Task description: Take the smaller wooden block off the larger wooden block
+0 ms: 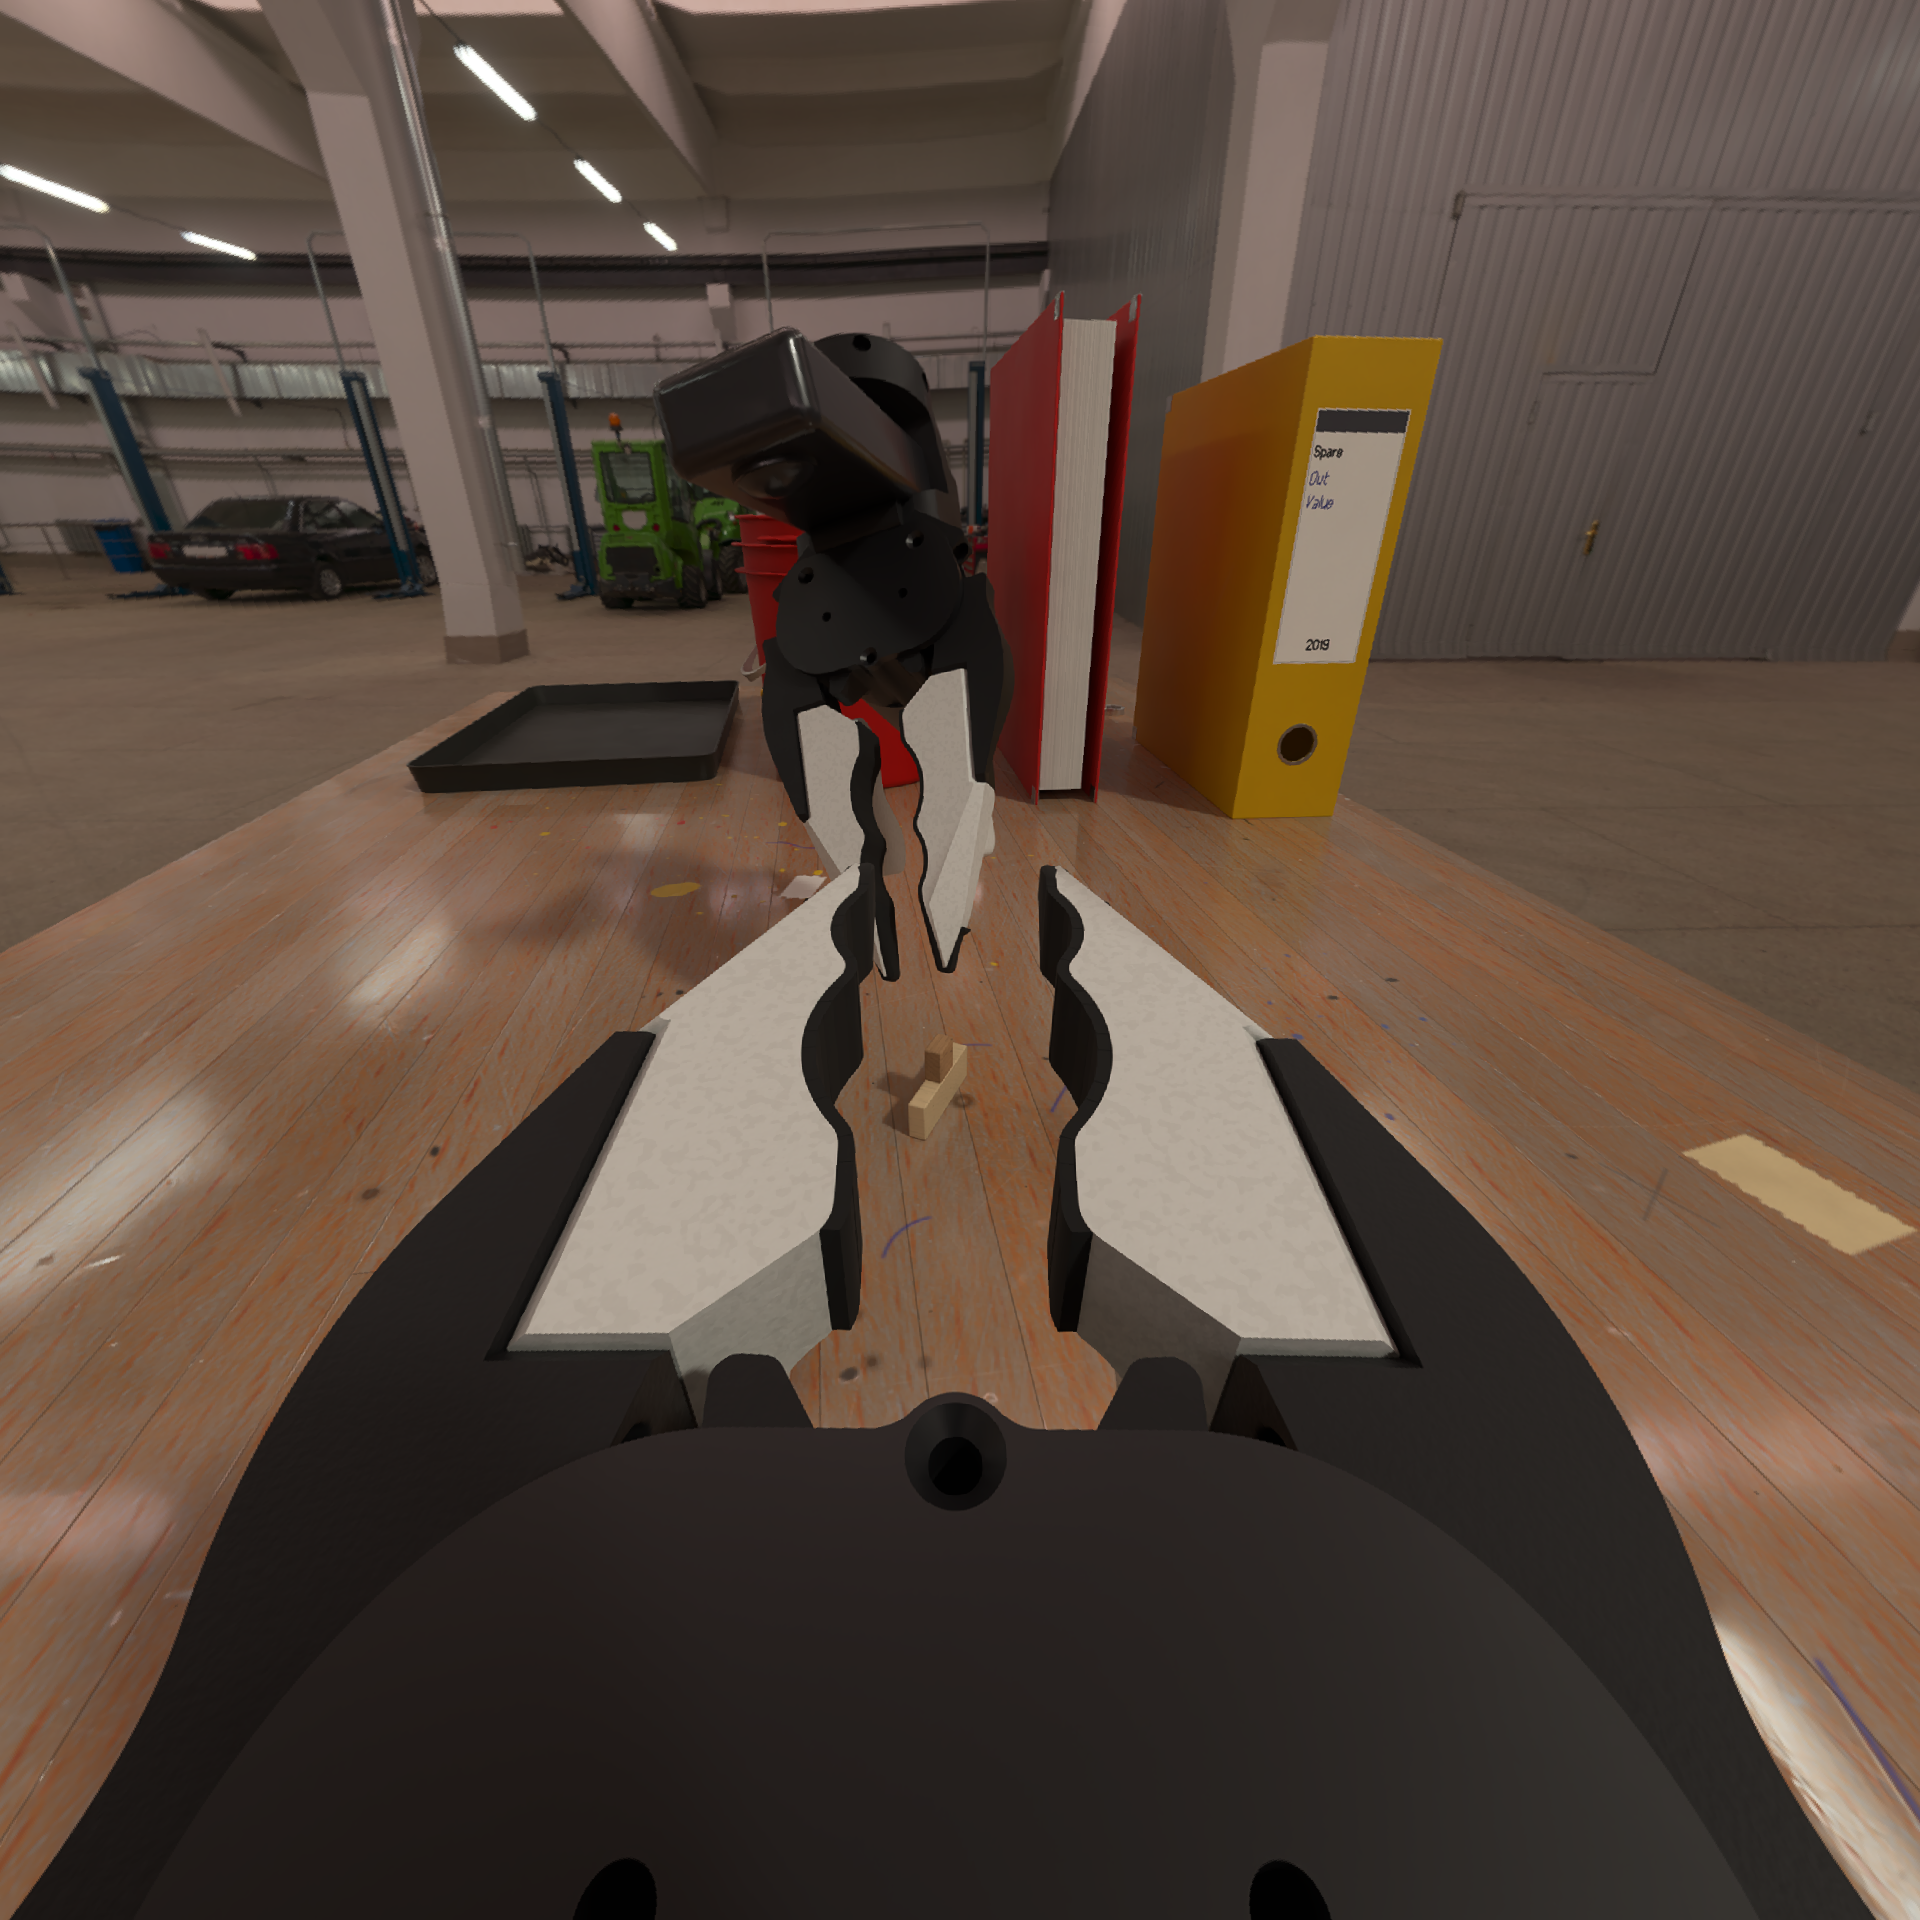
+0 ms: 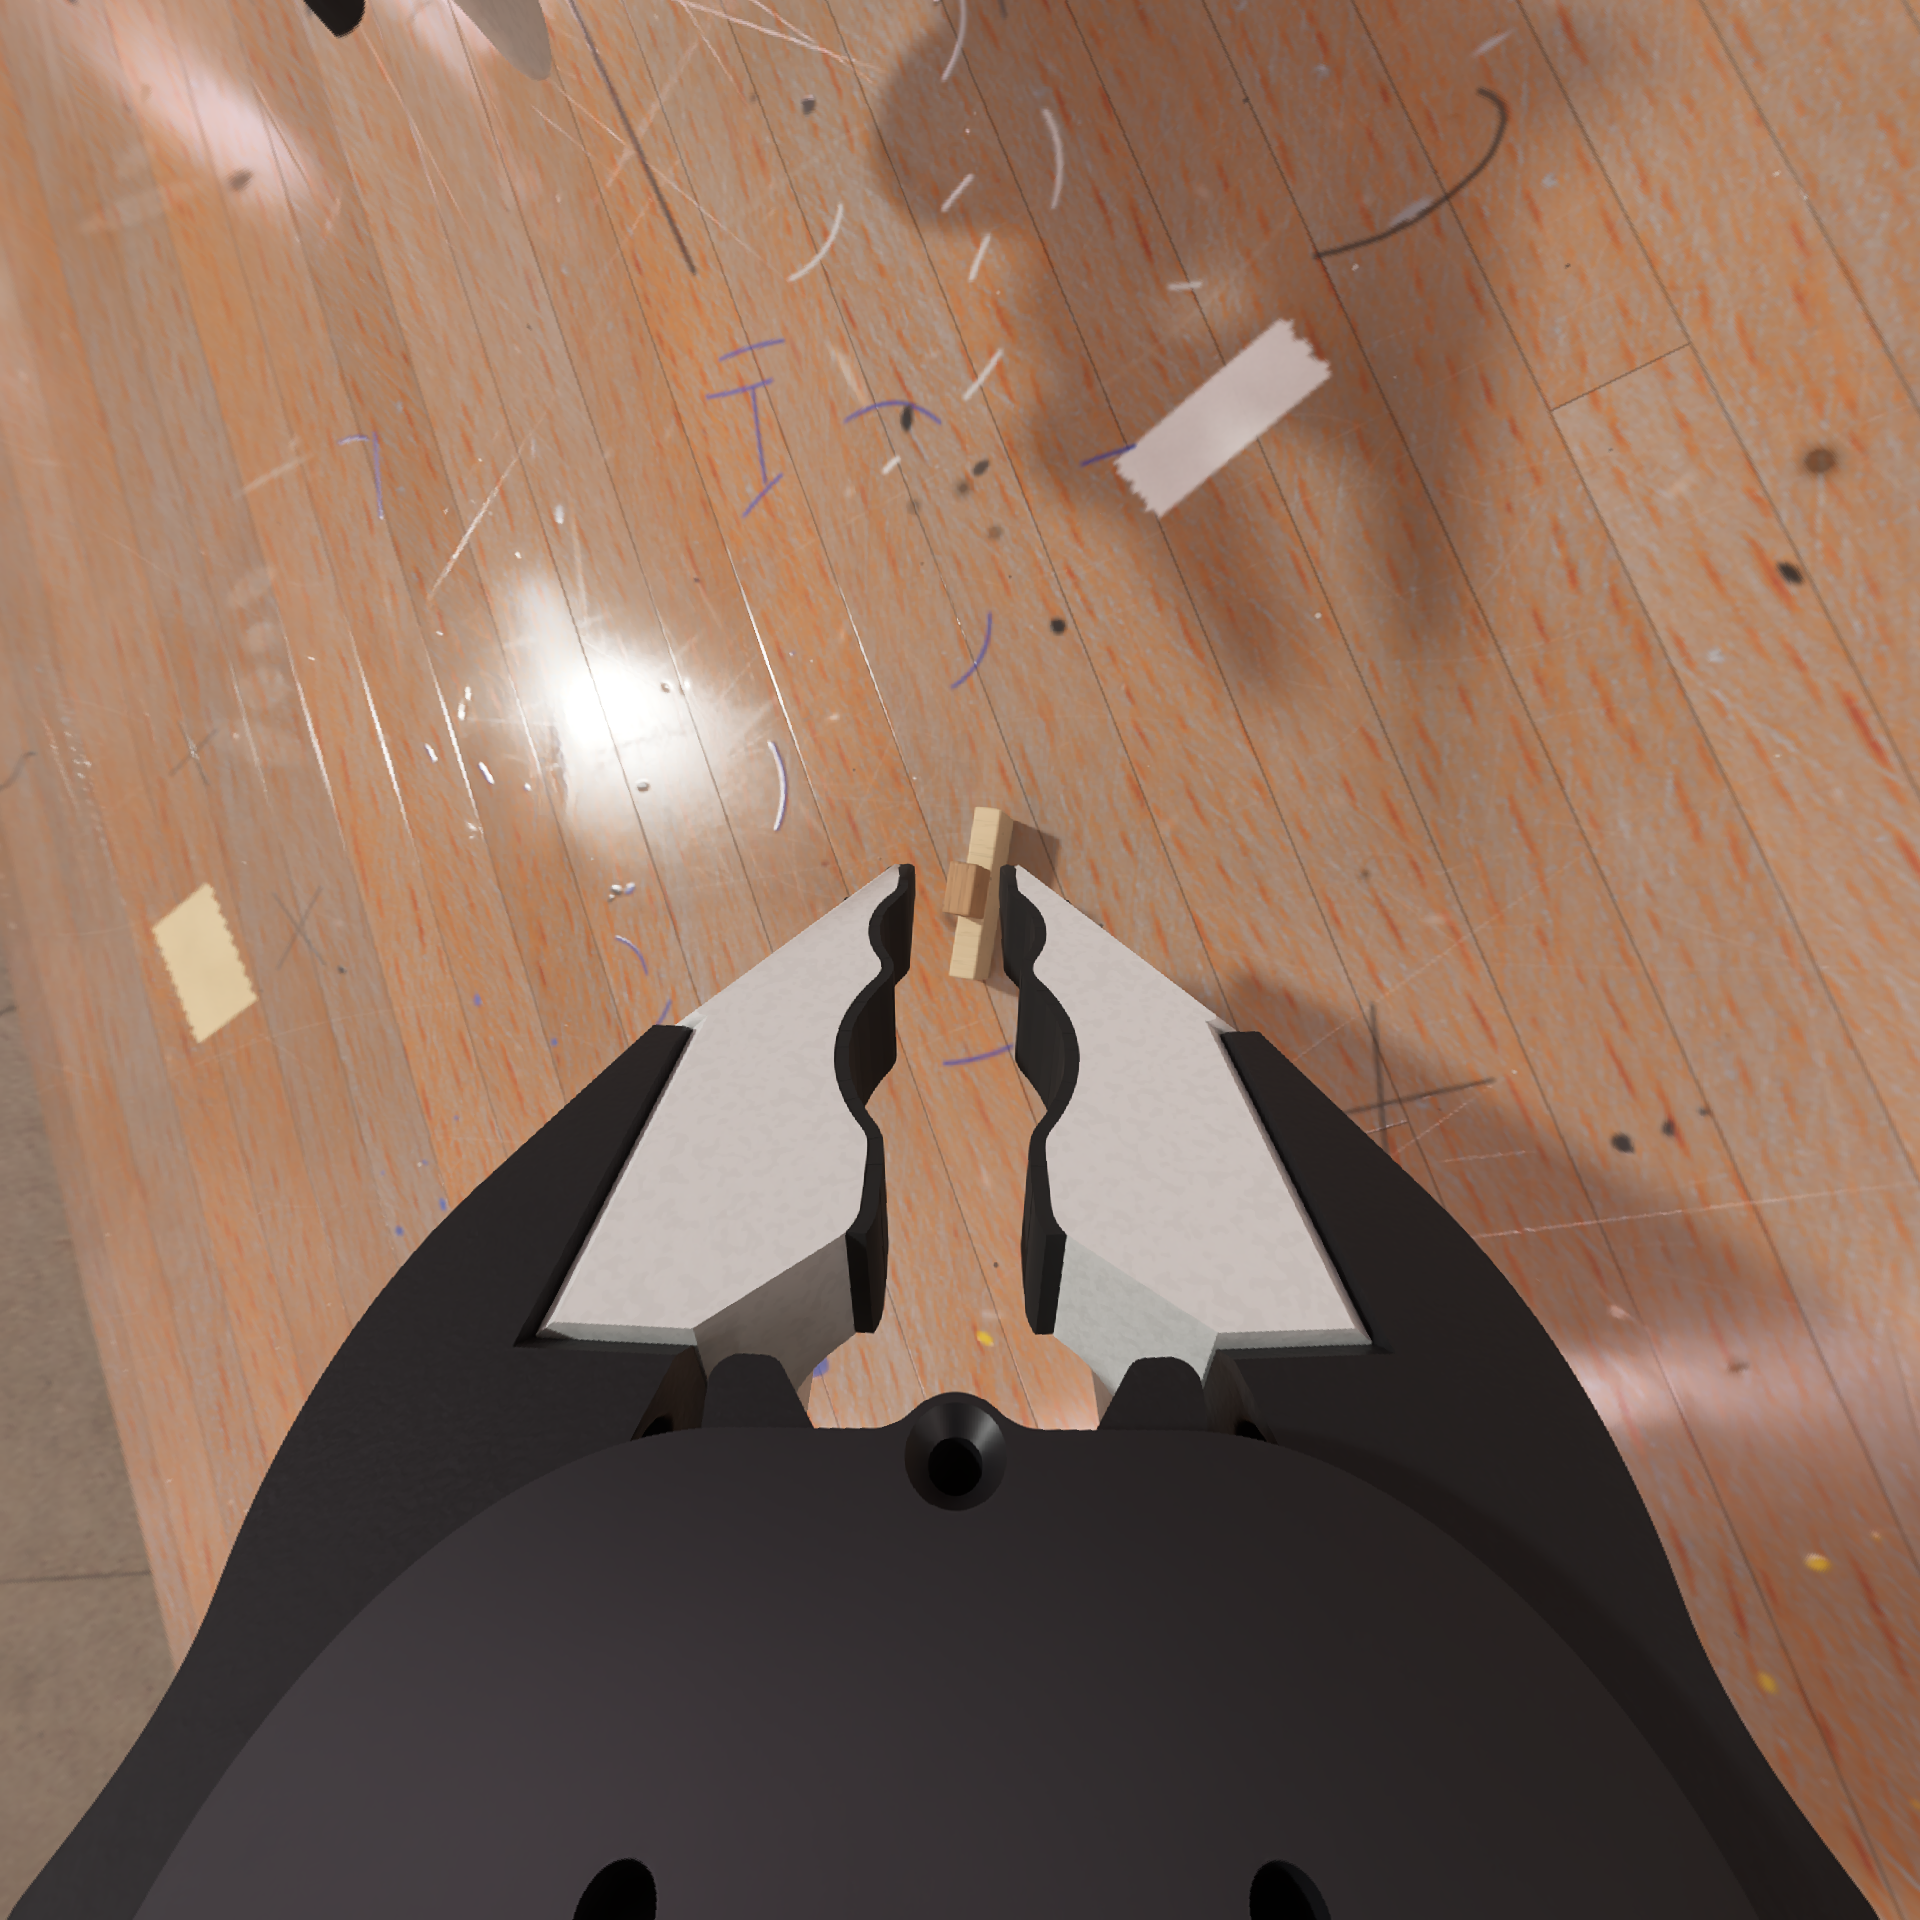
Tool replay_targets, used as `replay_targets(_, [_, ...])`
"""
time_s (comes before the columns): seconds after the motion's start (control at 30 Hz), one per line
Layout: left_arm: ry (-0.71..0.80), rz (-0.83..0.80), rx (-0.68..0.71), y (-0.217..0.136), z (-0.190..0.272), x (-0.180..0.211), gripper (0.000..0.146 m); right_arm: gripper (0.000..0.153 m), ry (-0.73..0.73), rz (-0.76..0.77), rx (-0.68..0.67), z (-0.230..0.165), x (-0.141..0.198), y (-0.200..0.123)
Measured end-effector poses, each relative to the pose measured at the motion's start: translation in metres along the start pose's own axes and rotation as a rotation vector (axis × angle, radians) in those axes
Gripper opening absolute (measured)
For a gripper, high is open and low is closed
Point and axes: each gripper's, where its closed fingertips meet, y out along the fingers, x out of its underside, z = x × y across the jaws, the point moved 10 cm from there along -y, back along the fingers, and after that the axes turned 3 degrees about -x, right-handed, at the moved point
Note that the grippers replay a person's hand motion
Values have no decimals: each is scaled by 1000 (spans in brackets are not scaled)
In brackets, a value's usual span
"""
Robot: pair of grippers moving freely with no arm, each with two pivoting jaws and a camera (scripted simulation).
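Note:
A small darker wooden block [image 1: 940, 1058] lies across the top of a longer pale wooden block [image 1: 928, 1110] on the wooden table [image 1: 416, 1039]. My left gripper [image 1: 953, 883] is open and empty, low over the table, with the blocks ahead between its fingers. My right gripper [image 1: 917, 966] hangs above the blocks, pointing down, its jaws a little apart. In the right wrist view the right gripper [image 2: 957, 875] is open, with the small block [image 2: 964, 888] seen below between its fingertips, resting on the long block [image 2: 971, 951]. It touches neither.
A black tray [image 1: 571, 738] lies at the table's far left. A red binder [image 1: 1060, 561] and a yellow binder [image 1: 1278, 582] stand at the far right. Tape strips [image 2: 1221, 416] [image 2: 203, 961] stick to the table. The table edge [image 2: 62, 1247] runs on the left.

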Motion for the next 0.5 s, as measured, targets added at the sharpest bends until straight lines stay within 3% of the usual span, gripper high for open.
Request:
replay_targets(0.27, [-1, -3, 1, -1, 0, 0, 31, 11, 68, 1, 42, 18, 5, -12])
replay_targets(0.33, [0, 0, -2, -1, -1, -1, 31, 10, 22, 16, 45, 14, 6, -13])
replay_targets(0.5, [6, 5, -8, -2, -1, -1, 31, 10, -161, 3, 206, -18, 8, 7])
